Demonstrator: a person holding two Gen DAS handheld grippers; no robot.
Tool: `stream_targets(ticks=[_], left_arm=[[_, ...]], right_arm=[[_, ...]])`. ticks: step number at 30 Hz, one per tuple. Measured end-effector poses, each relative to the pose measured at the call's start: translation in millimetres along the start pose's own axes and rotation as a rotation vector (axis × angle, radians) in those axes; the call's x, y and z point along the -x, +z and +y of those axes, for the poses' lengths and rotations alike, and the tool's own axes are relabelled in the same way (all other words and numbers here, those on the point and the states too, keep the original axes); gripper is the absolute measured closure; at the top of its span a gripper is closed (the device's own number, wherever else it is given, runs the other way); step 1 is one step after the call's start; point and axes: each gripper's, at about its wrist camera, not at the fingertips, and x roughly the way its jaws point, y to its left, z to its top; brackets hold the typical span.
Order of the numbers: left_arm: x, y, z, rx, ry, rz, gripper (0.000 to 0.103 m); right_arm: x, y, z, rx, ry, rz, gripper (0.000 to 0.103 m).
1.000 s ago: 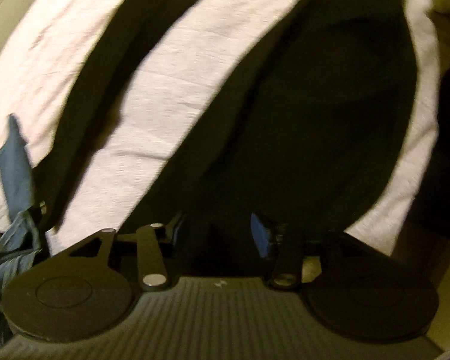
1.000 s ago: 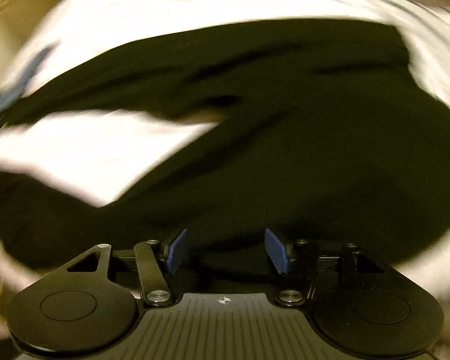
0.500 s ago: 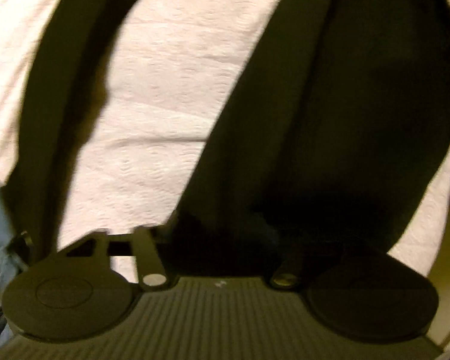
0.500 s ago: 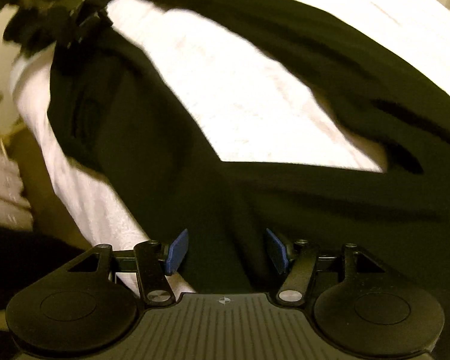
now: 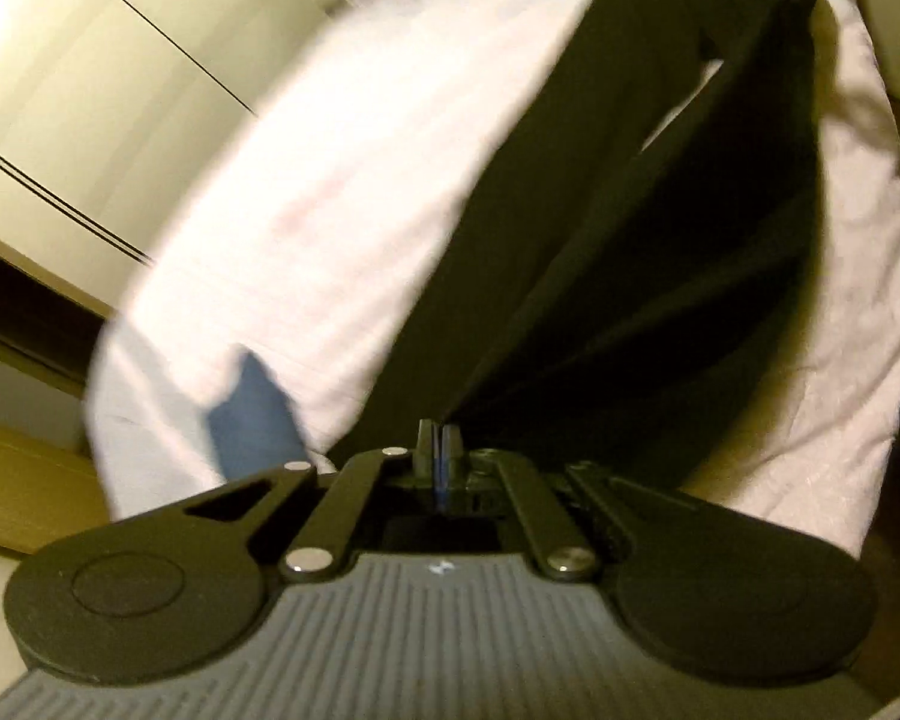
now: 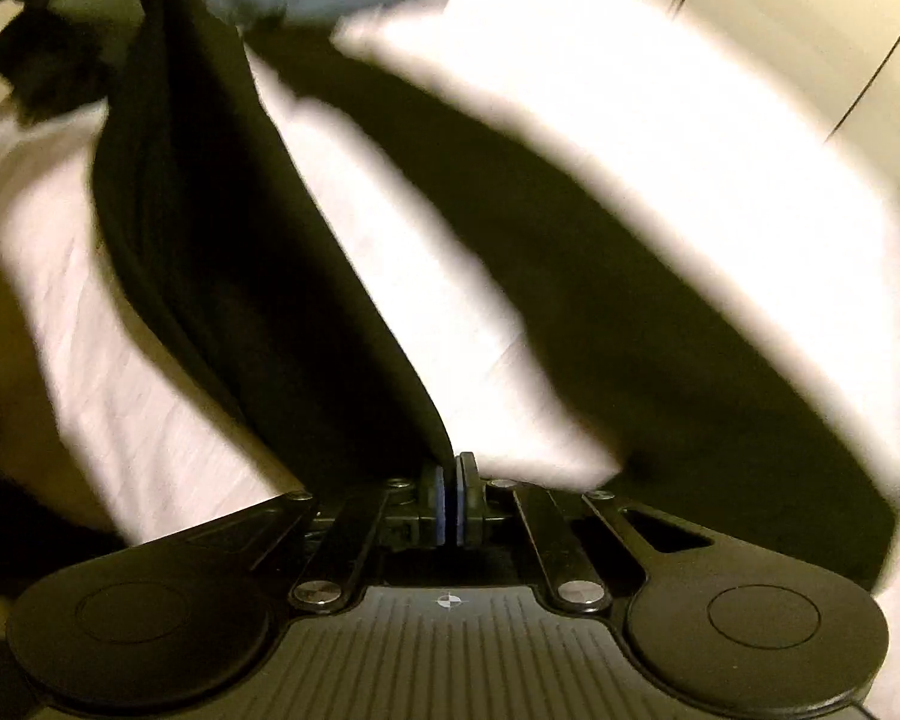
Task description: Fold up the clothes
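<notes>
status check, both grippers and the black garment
Left gripper and right gripper both shut on black garment, stretched between them over white bedding. Nothing in the way.

Matt black cloth garment [image 5: 660,252] on textured white bedcover [image 5: 342,192]

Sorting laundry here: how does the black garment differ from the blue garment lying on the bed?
The black garment is large and stretched taut above the white bedding, pinched by the left hand-held gripper; the blue garment shows as a small patch lying on the bedding, ungripped. Both are cloth on the same bed.
</notes>
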Motion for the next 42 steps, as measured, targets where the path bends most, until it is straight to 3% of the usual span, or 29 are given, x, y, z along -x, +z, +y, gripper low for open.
stream_targets(ticks=[3, 8, 9, 11, 14, 18, 20, 23, 26, 30, 35, 38, 39, 40, 42], left_arm=[[30.3, -17.3, -29.4, -0.071, -0.048, 0.036, 0.103], [16.4, -66.3, -116.7, -0.066, -0.264, 0.24, 0.103], [6.0, -75.8, -131.1, -0.059, -0.304, 0.29, 0.102], [-12.8, -91.1, -158.8, -0.055, -0.379, 0.386, 0.101], [-6.2, -102.6, -176.0, -0.04, -0.449, 0.443, 0.093], [-4.2, -94.3, -143.5, 0.081, -0.443, 0.381, 0.08], [-7.9, -83.3, -122.6, 0.135, -0.395, 0.32, 0.076], [-32.0, -67.8, -100.8, 0.14, -0.314, 0.281, 0.073], [-88.8, -70.1, -81.6, 0.09, -0.295, 0.282, 0.072], [-153.0, -65.7, -78.8, 0.031, -0.326, 0.307, 0.07], [-201.6, -74.0, -82.5, 0.016, -0.426, 0.371, 0.067], [-205.8, -76.7, -80.9, 0.022, -0.444, 0.374, 0.072], [-205.3, -77.2, -80.2, 0.023, -0.456, 0.375, 0.093], [-204.4, -77.7, -80.5, 0.017, -0.461, 0.378, 0.103], [-201.4, -78.4, -80.2, 0.013, -0.461, 0.378, 0.103]], right_arm=[[32.6, -3.4, 15.7, 0.014, -0.062, -0.072, 0.101], [1.9, -57.5, 74.8, 0.006, 0.068, 0.063, 0.099], [-13.1, -69.8, 85.7, 0.002, 0.09, 0.108, 0.095], [-37.8, -86.4, 102.8, 0.022, 0.122, 0.208, 0.073], [-41.5, -94.4, 112.7, 0.032, 0.17, 0.255, 0.058], [-24.3, -83.3, 97.4, -0.037, 0.174, 0.21, 0.054], [-19.4, -73.0, 81.6, -0.073, 0.153, 0.172, 0.054], [-29.6, -52.4, 53.9, -0.11, 0.11, 0.136, 0.053], [-49.7, -34.3, 20.1, -0.133, 0.09, 0.117, 0.053], [-83.6, -13.0, -23.0, -0.045, 0.116, 0.151, 0.053], [-126.5, 1.9, -45.4, 0.208, 0.262, 0.231, 0.053], [-152.8, 10.4, -47.9, 0.376, 0.36, 0.278, 0.053], [-159.2, 10.6, -45.5, 0.415, 0.389, 0.298, 0.053], [-167.8, 11.2, -44.9, 0.437, 0.42, 0.321, 0.053], [-182.0, 14.1, -46.4, 0.447, 0.48, 0.374, 0.054]])
